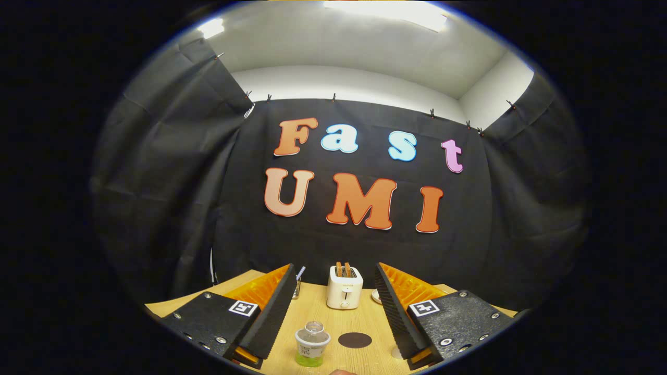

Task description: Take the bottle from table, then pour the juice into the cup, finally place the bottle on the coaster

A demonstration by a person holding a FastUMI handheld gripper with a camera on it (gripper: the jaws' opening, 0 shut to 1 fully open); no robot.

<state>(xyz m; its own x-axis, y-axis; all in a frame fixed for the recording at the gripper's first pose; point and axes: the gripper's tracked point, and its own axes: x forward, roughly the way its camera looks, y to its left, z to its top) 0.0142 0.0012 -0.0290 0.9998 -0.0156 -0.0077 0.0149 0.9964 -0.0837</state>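
Black cloth walls close in a pale wooden table (318,312). On it, between the spread, empty tongs (333,299), stands a small clear bottle (312,344) with green juice at its bottom and a white band near the top. Just beside it lies a dark round coaster (355,340). Beyond them a white toaster (344,288) holds toast.

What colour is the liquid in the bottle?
Green, at the bottom of the clear bottle between the open fingers; gripper view.
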